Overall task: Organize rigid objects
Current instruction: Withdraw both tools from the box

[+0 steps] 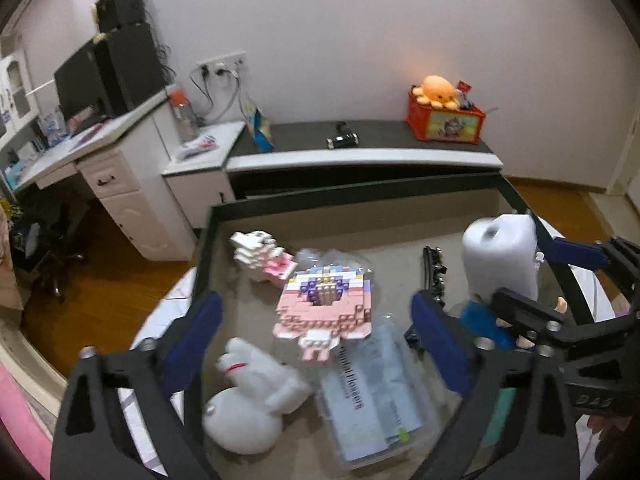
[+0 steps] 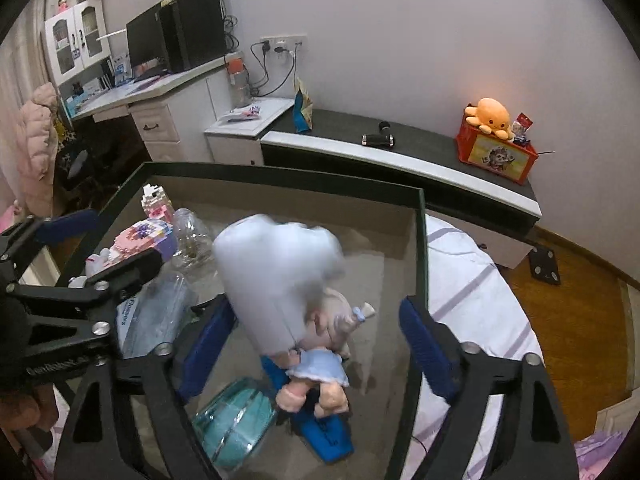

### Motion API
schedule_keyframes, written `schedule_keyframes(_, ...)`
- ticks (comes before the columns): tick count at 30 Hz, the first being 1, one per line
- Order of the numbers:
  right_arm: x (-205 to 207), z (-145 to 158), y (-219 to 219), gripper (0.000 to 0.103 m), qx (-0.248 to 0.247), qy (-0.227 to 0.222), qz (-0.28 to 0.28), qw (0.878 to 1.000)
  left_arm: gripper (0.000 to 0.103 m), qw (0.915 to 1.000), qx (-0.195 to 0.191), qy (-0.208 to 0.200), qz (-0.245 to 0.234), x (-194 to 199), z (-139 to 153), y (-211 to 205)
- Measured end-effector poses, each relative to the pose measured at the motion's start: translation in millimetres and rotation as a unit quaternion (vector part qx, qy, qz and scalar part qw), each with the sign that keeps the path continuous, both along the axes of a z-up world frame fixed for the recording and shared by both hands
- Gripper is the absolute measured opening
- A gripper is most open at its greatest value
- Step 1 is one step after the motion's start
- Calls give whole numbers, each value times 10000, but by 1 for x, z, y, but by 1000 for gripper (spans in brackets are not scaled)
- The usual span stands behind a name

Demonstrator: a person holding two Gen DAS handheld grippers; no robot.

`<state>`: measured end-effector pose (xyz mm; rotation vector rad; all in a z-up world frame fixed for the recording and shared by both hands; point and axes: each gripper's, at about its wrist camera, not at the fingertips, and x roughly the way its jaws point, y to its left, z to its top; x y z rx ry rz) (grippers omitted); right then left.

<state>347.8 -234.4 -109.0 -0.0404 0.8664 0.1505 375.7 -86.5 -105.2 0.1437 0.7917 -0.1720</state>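
A dark-framed bin (image 1: 208,240) holds the objects. In the left wrist view a pink and purple block model (image 1: 324,304) lies in the middle, between and beyond my open left gripper (image 1: 316,332). A white block model (image 1: 256,252) sits behind it. A white plastic jug (image 1: 500,256) stands at the right. In the right wrist view the jug (image 2: 276,280) is blurred and sits between the fingers of my open right gripper (image 2: 316,344), over a doll in a blue dress (image 2: 320,364). Whether the jug rests or is falling is unclear.
A white plush toy (image 1: 248,396), a clear packet of masks (image 1: 368,396), a black hair clip (image 1: 434,276), a clear bottle (image 2: 192,240), a teal-filled clear box (image 2: 236,420) and a blue flat item (image 2: 328,436) lie in the bin. A dark cabinet (image 1: 360,140) with an orange box (image 1: 444,120) stands behind.
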Motion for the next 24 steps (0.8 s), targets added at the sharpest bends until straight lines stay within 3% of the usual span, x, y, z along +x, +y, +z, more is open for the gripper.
schedule_keyframes(4,-12,8,-3,89,2,-121,-125,9998,103,9994,-261,-204,51,-21,15,16)
schedule_keyframes(11,-58,39,-9,89,530,-517,-333,9967,103,9966,-518,-631,126,-79,45,38)
schedule_keyframes(18,-126,70,-2,90,913,-953,-325,9907,103,9944,-647,-811,225,-145,62,58)
schedule_keyframes(24,-184,92,8,90,918,-1331,-394,9861,103,9928,-760,-869,333,-194,67,73)
